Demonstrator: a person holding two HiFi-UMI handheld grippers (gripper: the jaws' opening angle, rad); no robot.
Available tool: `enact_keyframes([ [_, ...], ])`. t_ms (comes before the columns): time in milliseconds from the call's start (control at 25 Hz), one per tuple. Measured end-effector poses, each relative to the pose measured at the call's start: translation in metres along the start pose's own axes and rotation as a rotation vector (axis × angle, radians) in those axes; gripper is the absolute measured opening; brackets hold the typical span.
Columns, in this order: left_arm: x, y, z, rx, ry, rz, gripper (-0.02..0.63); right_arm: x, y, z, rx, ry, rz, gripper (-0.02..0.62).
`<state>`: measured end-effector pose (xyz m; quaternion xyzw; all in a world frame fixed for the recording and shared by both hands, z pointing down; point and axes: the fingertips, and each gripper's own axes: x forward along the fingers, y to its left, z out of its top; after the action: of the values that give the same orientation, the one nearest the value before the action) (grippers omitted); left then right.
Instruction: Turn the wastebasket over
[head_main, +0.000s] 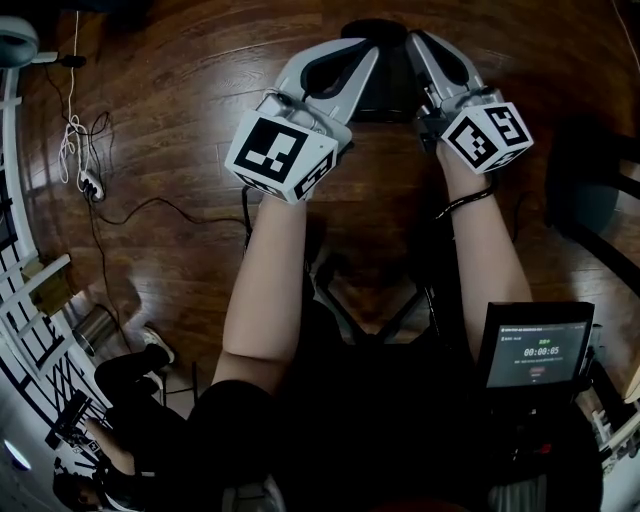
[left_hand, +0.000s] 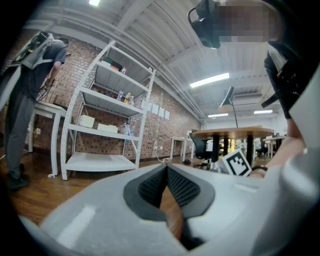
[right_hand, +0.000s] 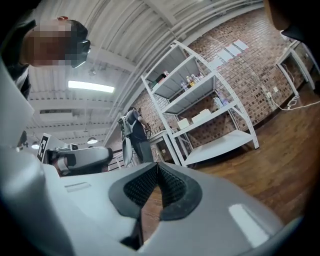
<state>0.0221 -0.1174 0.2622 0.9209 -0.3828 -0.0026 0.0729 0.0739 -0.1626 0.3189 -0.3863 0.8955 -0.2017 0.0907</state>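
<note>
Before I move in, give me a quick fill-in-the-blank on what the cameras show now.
1. The left gripper has its jaws ____, with only floor showing behind them.
2. The right gripper holds ____.
3. The floor is made of ____.
4. The shelf by the brick wall is coloured ____.

Missing words: shut; nothing; wood; white.

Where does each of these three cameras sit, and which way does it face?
Head view: on the person's head, facing down at wooden floor; forearms, left gripper and right gripper show.
Left gripper view: on that gripper, facing level at a white rack; its shut jaws show.
Right gripper view: likewise, same rack, shut jaws.
Shared: rack, standing person.
</note>
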Motion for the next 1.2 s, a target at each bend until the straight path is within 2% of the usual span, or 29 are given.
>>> enact_keyframes([
  [80, 0.002, -0.001, 0.001, -0.003, -0.003, 0.008, 0.001, -0.002, -0.014, -0.007, 0.070, -0.021, -0.038, 0.011],
  [360, 0.011, -0.008, 0.013, -0.017, -0.020, 0.012, 0.000, -0.026, -0.075, -0.044, 0.492, -0.171, -0.228, 0.011],
  [560, 0.015, -0.004, 0.021, -0.031, -0.035, 0.017, 0.000, -0.060, -0.117, -0.099, 0.739, -0.280, -0.384, 0.019],
  [680, 0.006, 0.005, 0.016, -0.033, -0.037, 0.021, 0.001, -0.068, -0.117, -0.150, 0.794, -0.277, -0.438, 0.050],
  [880, -0.005, 0.014, 0.009, -0.058, -0.020, 0.049, 0.000, -0.082, -0.097, -0.238, 0.888, -0.184, -0.514, 0.111],
  [1000, -0.004, 0.016, 0.009, -0.062, -0.022, 0.049, 0.000, -0.083, -0.085, -0.270, 0.960, -0.144, -0.549, 0.140],
  [1200, -0.003, 0.018, 0.006, -0.071, -0.022, 0.048, 0.000, -0.079, -0.072, -0.298, 0.997, -0.071, -0.548, 0.183],
])
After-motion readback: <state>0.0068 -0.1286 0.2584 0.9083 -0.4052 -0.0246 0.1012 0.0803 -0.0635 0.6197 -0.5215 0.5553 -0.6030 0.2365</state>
